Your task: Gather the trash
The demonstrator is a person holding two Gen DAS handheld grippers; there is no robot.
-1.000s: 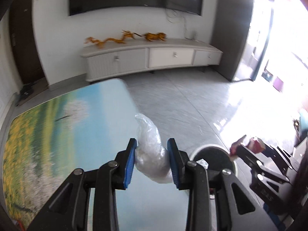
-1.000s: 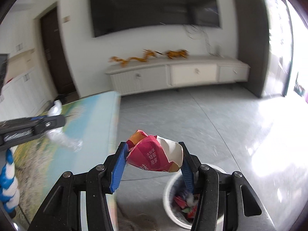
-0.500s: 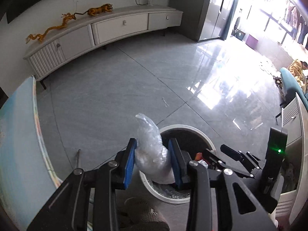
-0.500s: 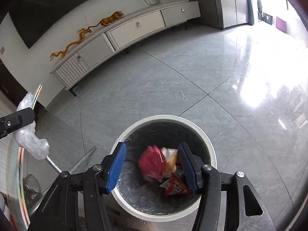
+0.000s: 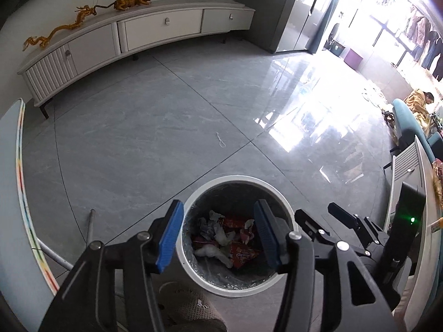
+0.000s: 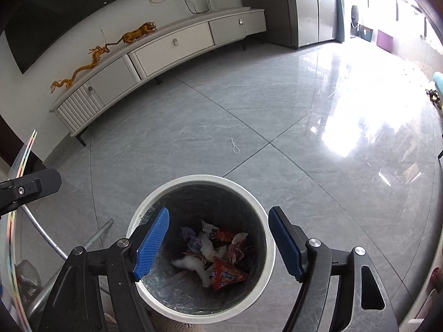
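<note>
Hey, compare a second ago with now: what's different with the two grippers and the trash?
Both swung from the table to above the trash bin. The left gripper dropped its clear plastic bag, the right gripper its red wrapper; both jaws have just been opening with nothing between them. The trash lies in the bin. The bin, floor and TV cabinet are unchanged.

White bin showing red and white wrappers inside, blue ribbed pads, grey tiled floor, golden dragon figurine sitting on a white cabinet.
</note>
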